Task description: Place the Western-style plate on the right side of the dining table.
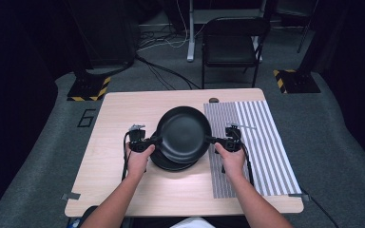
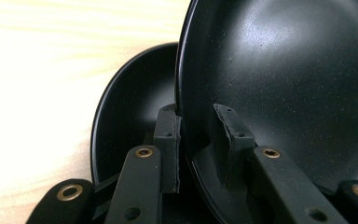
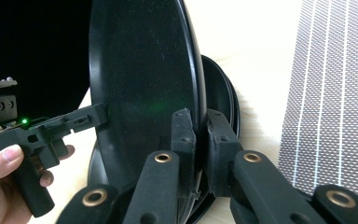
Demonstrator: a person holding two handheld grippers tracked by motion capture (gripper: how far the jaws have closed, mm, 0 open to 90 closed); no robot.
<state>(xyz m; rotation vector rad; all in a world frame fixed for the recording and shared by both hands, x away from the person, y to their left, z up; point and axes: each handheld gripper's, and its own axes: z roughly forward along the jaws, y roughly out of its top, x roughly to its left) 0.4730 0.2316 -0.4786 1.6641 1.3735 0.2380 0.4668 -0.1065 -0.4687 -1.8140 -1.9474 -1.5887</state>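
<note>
A person lifts a black plate (image 1: pixel 184 133) off a stack of black plates (image 1: pixel 171 163) at the middle of the wooden table (image 1: pixel 119 114). The left gripper (image 1: pixel 155 141) clamps its near rim, pads apparently touching (the angle is tight), while the right gripper (image 1: pixel 212 140) pinches the opposite rim firmly. A striped mat (image 1: pixel 261 142) lies just to the right.

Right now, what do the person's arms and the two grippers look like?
Both forearms are bare, no sleeves showing. The left gripper and right gripper are black, each with a pistol-style handle and a black cable trailing back. The jaws are flat black links with brass-coloured rivets and ridged black pads. A green light glows on the left gripper's body.
</note>
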